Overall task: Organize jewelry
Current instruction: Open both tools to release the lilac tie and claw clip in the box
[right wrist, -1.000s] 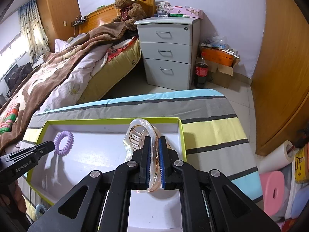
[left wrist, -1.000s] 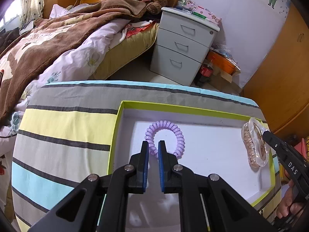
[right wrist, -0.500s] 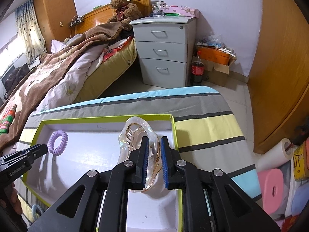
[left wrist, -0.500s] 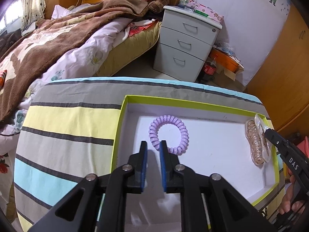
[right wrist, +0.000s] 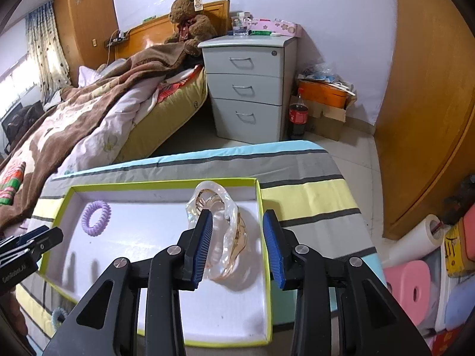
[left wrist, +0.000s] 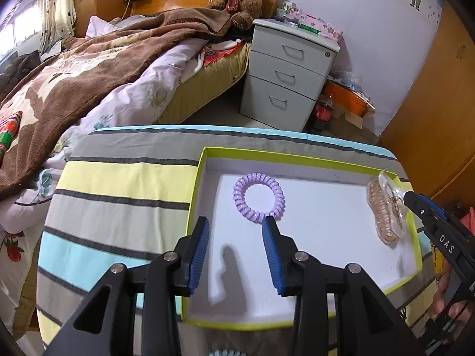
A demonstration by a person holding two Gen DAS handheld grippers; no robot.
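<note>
Both jaws are spread apart, nothing clamped. Purple coil hair tie (left wrist: 259, 196) and clear claw clip (right wrist: 221, 225) lie released in the tray (left wrist: 297, 160). Left gripper (left wrist: 236, 227) and right gripper (right wrist: 236, 218) should be lifted straight out, items left unsnagged.

One purple spiral hair tie (left wrist: 259, 196) and one clear amber claw clip (right wrist: 221, 225) — both in one green-rimmed white tray (left wrist: 311, 160).

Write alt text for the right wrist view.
The open right gripper hovers over a clear hair claw lying in a white tray, a purple hair tie at its far left. Behind: bed and drawers.
</note>
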